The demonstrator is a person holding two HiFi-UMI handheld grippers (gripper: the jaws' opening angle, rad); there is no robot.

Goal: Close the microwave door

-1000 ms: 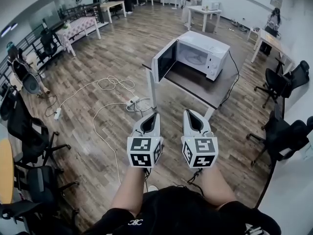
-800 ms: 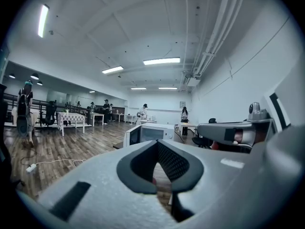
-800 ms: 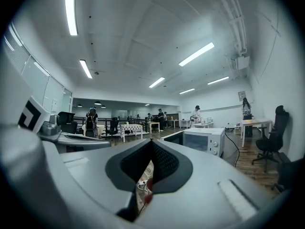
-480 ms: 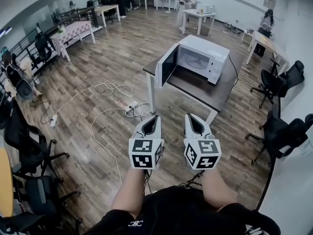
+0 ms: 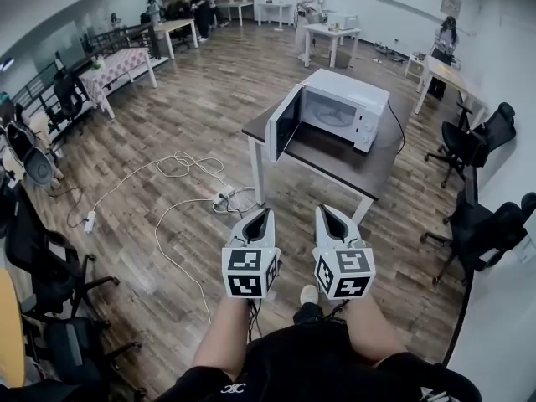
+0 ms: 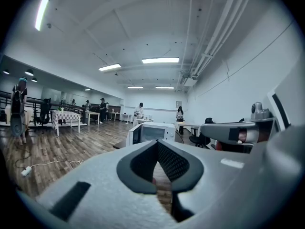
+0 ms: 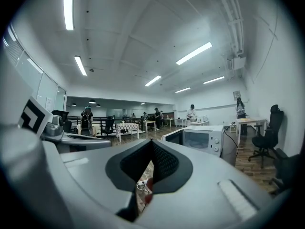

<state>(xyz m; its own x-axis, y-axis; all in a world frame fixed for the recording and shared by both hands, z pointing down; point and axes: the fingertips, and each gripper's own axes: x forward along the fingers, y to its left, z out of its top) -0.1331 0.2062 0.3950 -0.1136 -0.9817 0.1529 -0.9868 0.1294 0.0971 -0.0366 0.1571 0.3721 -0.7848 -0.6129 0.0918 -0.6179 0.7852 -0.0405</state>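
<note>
The white microwave point(image 5: 347, 107) and its dark table point(image 5: 335, 153) sit slightly lower in the head view than a second ago, and a shoe point(image 5: 308, 294) now shows at bottom centre, which suggests the person is walking toward them. Nearest the camera, the left gripper point(image 5: 265, 212) and right gripper point(image 5: 322, 209) are carried side by side in the lower middle of the frame. Both are clenched on nothing, apparently just being carried during the approach. Beyond them, white cables and a power strip point(image 5: 224, 198) trail across the wood floor at centre left. Farther on, above centre, the microwave door point(image 5: 283, 124) stands swung out toward the left of the frame, well apart from both grippers and not yet touched. People stand at tables along the far wall.
</note>
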